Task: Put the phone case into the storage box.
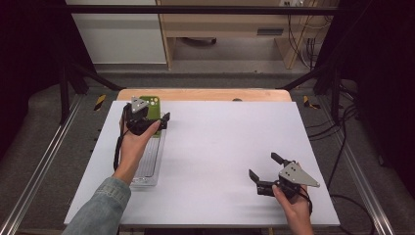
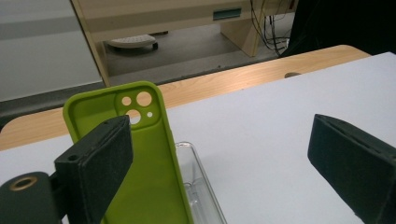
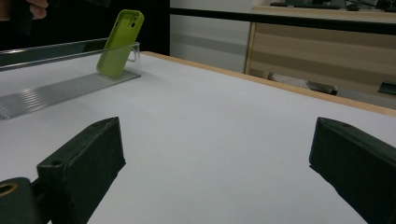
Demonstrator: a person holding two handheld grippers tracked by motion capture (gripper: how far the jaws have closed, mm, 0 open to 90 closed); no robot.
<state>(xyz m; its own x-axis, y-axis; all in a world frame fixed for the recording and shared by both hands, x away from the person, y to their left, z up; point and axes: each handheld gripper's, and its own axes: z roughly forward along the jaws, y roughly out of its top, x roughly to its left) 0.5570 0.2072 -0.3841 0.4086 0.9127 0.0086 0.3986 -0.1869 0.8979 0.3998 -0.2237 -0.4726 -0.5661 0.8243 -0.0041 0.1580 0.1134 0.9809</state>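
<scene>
A lime-green phone case (image 2: 140, 163), its hollow inside and camera cut-outs facing the near side, stands tilted in the far end of a long clear plastic tray (image 1: 149, 164) at the left of the white table (image 1: 220, 156). Seen from the right gripper view, the case (image 3: 119, 42) leans back against the tray's end wall.
</scene>
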